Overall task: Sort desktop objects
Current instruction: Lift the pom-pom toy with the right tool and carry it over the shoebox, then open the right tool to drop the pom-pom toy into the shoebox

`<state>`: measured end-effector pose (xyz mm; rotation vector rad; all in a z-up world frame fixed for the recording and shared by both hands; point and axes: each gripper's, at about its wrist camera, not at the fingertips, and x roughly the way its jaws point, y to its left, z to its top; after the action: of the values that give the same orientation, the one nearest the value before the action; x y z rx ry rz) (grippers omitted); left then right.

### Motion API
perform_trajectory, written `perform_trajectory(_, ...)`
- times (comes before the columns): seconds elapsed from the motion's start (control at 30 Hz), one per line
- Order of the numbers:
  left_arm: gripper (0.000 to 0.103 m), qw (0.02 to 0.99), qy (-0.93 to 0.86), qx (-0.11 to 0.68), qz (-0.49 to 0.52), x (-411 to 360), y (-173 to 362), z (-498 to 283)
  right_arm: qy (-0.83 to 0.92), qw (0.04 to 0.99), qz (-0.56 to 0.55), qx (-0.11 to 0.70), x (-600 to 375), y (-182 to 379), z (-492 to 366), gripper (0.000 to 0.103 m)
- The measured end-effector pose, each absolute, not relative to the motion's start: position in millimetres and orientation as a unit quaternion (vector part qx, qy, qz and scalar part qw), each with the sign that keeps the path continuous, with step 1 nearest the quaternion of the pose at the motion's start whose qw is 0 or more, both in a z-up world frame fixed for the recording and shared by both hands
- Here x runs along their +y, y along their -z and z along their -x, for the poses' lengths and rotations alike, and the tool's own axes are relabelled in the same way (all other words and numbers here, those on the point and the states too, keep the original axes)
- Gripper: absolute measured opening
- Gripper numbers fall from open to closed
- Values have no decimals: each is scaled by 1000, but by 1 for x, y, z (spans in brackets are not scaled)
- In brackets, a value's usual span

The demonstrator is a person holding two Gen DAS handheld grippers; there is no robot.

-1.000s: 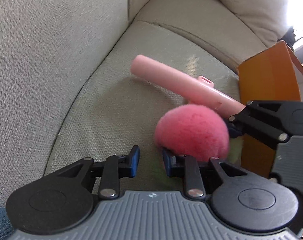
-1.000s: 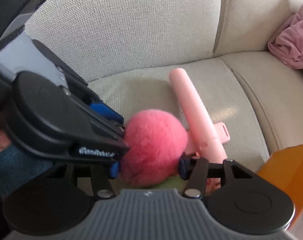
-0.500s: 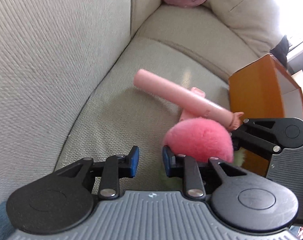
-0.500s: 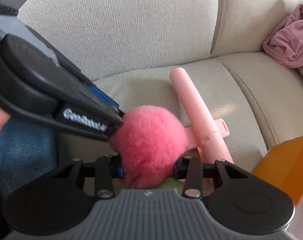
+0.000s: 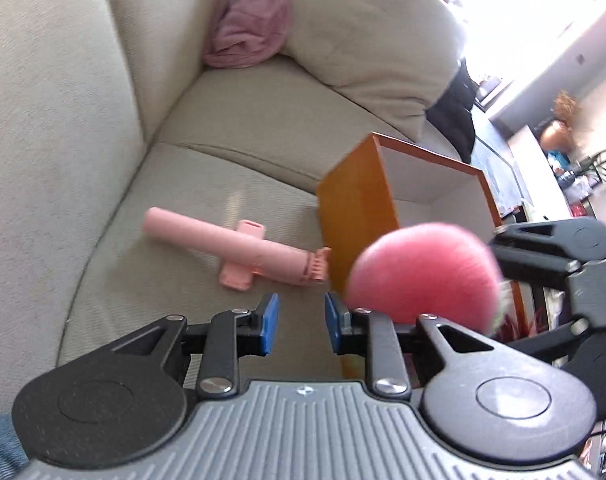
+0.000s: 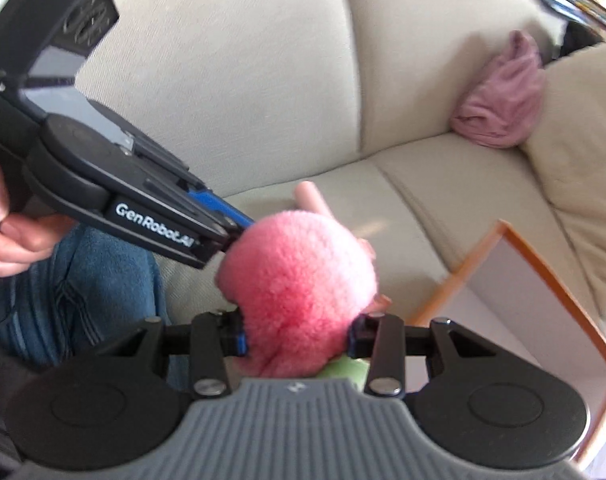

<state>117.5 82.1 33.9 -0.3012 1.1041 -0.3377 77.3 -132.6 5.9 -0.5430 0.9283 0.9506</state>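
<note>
A pink stick (image 5: 227, 242), a smooth cylinder with a flat clip plate across it and a ridged end, is laid on the sofa (image 5: 63, 120) seat cushion, its long axis running from the backrest side toward the orange box (image 5: 357, 208), which its ridged end nearly touches. The left claw (image 5: 297, 322) is seen with its blue pads parted by a small gap and nothing between them, just short of the stick. To its right, a fluffy round pink pom-pom (image 5: 423, 272) with a bit of green at its base is held in the air in front of the box's open, white-lined mouth. In the right wrist view the pom-pom (image 6: 299, 284) is seen clenched between the fingers of the right claw (image 6: 297, 338), and the tip of the left claw (image 6: 239, 226) is close against its upper left side. The box (image 6: 543, 264) stands at the seat's front edge. A crumpled mauve cloth (image 5: 249, 26) is lodged in the sofa's back corner.
</note>
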Motion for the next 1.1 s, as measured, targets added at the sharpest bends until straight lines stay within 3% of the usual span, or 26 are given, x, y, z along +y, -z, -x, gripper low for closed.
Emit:
perform_trajectory(0.17,28,819,161,534,133,55,5,-142,-394,765,253,443,-178,-9,-79,43)
perform_trajectory(0.7,28,807,150,562,98,51,32,-144,-362,739,269,501,-186,42,-101,46)
perform_trajectory(0.9,28,824,181,535,-37,39,39,-146,-355,748,269,493,-186,42,-102,46)
perform_trajectory(1.1,30,827,268,454,-194,35,40,-150,-340,771,236,483,-198,36,-104,46)
